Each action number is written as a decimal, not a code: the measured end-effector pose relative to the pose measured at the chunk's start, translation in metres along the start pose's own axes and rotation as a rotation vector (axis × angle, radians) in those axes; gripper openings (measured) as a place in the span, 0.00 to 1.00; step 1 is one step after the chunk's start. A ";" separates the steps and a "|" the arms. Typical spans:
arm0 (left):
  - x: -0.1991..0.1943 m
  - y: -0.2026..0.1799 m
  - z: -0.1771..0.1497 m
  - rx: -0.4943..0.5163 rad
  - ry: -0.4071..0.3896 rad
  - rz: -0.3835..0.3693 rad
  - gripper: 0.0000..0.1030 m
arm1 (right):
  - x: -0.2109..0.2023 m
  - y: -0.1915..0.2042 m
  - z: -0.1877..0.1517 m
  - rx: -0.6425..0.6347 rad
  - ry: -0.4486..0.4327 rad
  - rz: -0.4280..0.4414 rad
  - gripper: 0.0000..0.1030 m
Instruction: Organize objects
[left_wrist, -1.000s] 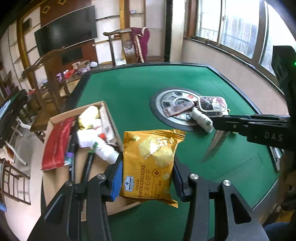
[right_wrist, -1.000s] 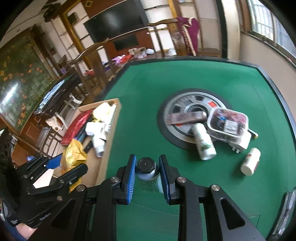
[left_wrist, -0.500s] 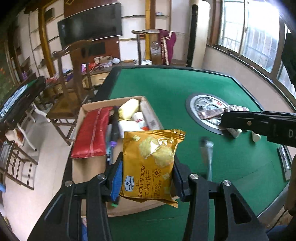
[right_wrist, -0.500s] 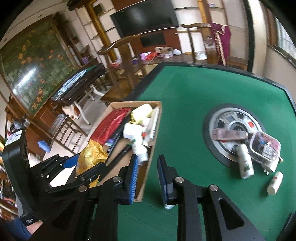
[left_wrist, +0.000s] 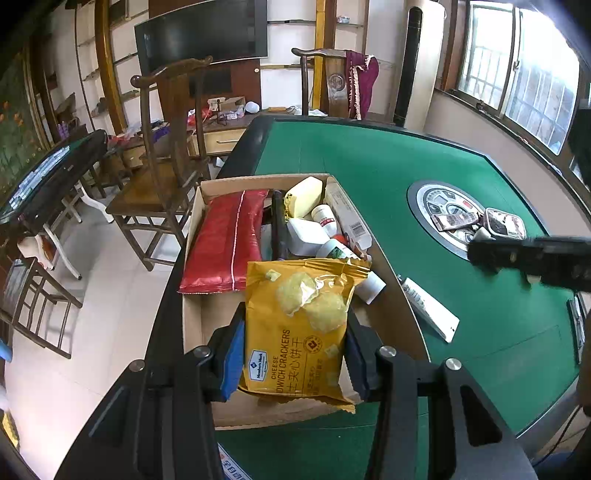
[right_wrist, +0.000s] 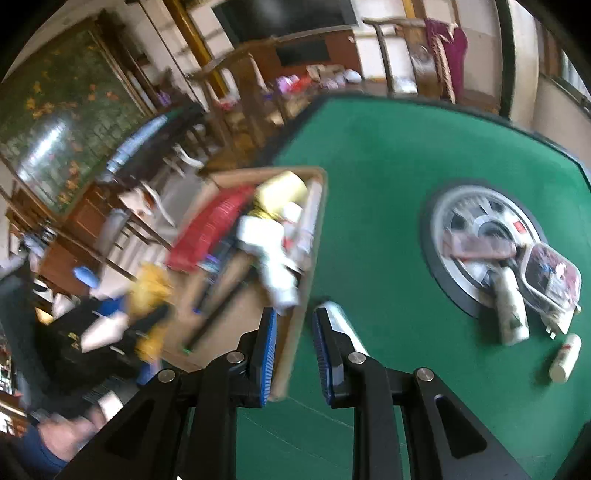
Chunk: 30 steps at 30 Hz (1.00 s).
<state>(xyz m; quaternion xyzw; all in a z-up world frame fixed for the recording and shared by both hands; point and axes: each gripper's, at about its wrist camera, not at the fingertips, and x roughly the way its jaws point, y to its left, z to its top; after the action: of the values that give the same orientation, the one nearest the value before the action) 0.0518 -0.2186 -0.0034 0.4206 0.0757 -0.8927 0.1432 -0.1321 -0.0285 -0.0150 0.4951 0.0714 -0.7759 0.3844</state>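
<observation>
Inspection of the packing station, seen from the left hand's side.

**Item in hand:** The left gripper (left_wrist: 295, 332) is clenched on a yellow foil packet of cheese crackers (left_wrist: 299, 306), pads pressing on its two long edges. The packet's long axis runs along the fingers, top seam away from the hand.

**Governing relation:** The packet hangs over the near end of the open brown cardboard box (left_wrist: 258, 413), which stands at the left edge of the green felt table (left_wrist: 369, 155). The box runs lengthwise away from the gripper. Its far end is filled by a red foil packet (left_wrist: 225, 240) and white bottles, and only the cardboard floor under the yellow packet looks bare. The drop point lies directly beneath, not ahead.

**Pose:** The left hand tilts steeply downward, above the box's rim. It is the nearer hand and is already loaded.

**Other hand:** The right gripper (right_wrist: 294, 343) is drawn nearly together on nothing. It points down at the box's right-hand wall, with a white tube (right_wrist: 341, 325) lying on the felt just beside it.

**Judgement:** The next move calls for a release, perhaps after a short lowering.
</observation>
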 end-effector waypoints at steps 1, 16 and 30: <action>0.000 0.000 0.000 0.000 0.001 -0.002 0.44 | 0.003 -0.008 -0.003 0.005 0.007 -0.018 0.23; 0.005 -0.003 -0.005 -0.009 0.022 0.014 0.44 | 0.077 -0.016 -0.014 -0.202 0.161 -0.033 0.59; 0.012 0.001 -0.006 -0.044 0.043 0.012 0.44 | 0.070 -0.044 -0.012 -0.064 0.140 -0.053 0.31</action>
<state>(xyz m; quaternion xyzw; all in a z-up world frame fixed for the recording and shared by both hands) 0.0493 -0.2206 -0.0161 0.4370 0.0956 -0.8806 0.1562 -0.1678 -0.0294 -0.0905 0.5334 0.1360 -0.7467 0.3734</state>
